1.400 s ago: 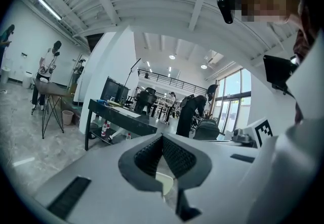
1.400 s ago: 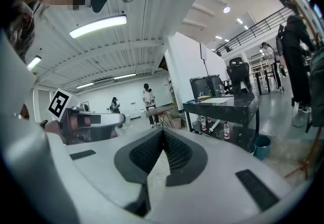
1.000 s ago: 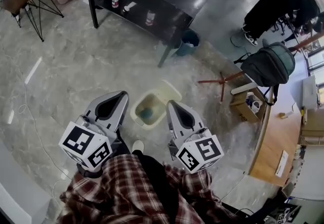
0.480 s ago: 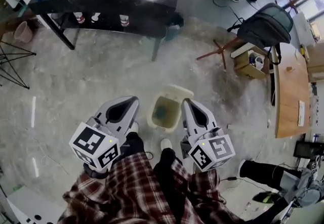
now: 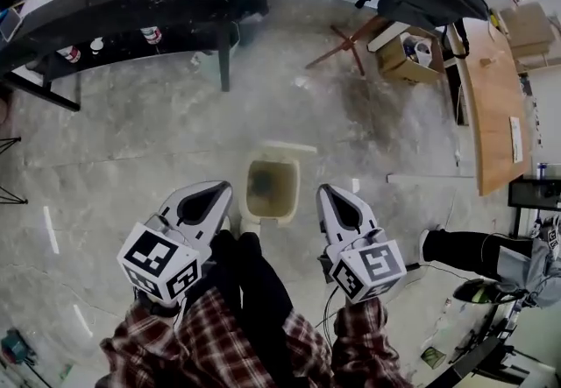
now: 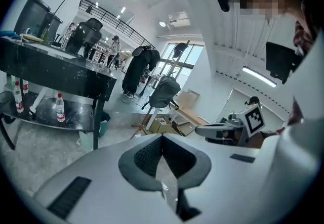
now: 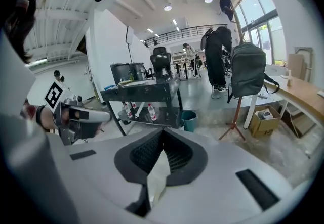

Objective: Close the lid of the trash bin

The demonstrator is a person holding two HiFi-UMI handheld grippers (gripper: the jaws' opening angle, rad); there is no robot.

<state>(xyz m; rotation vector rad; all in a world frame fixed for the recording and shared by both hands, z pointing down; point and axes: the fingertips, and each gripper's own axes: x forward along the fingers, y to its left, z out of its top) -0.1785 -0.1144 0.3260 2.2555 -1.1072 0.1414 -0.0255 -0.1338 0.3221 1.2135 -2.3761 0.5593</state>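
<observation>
- Left gripper: jaws closed tip to tip, nothing between them.
- Right gripper: jaws likewise pressed together and empty.
- Trash bin: it stands on the stone floor just ahead of the person's feet, between the two grippers and touching neither.
- Lid: raised open at the bin's far edge, the inside exposed.

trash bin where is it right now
In the head view, the trash bin stands open on the floor at centre frame, between the left tool and the right tool.
</observation>
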